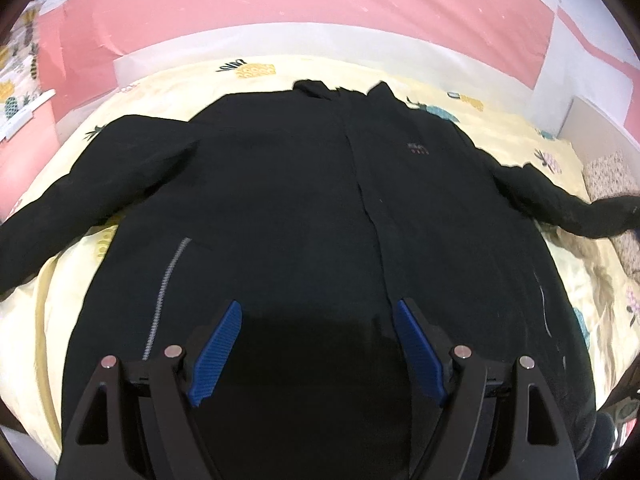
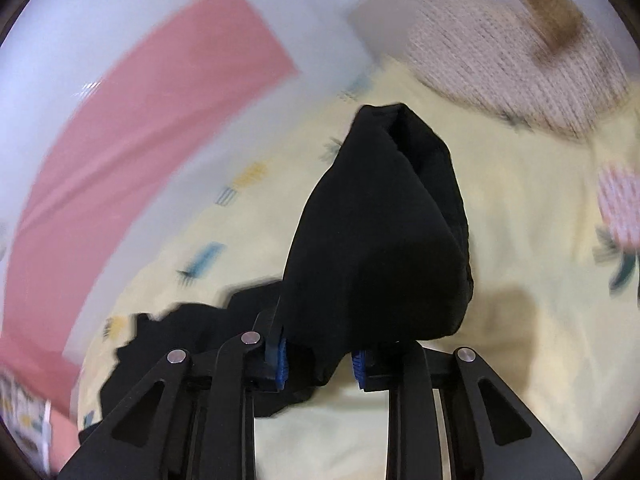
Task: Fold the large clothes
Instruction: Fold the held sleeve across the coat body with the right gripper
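Note:
A large black jacket (image 1: 304, 200) lies spread front-up on a yellow patterned bedsheet (image 1: 72, 312), sleeves stretched out to both sides, collar at the far end. My left gripper (image 1: 318, 312) hovers open over the jacket's lower hem, blue pads apart, holding nothing. In the right wrist view, my right gripper (image 2: 320, 364) is shut on the cuff end of the black sleeve (image 2: 384, 248), which bunches up and rises in front of the camera above the sheet. The rest of the sleeve (image 2: 180, 344) trails off to the lower left.
The bed runs along a pink and white wall (image 1: 280, 4). A beige knitted pillow (image 2: 500, 56) lies at the head of the bed on the right, also showing in the left wrist view (image 1: 608, 176). A patterned cloth (image 1: 16, 72) hangs at the far left.

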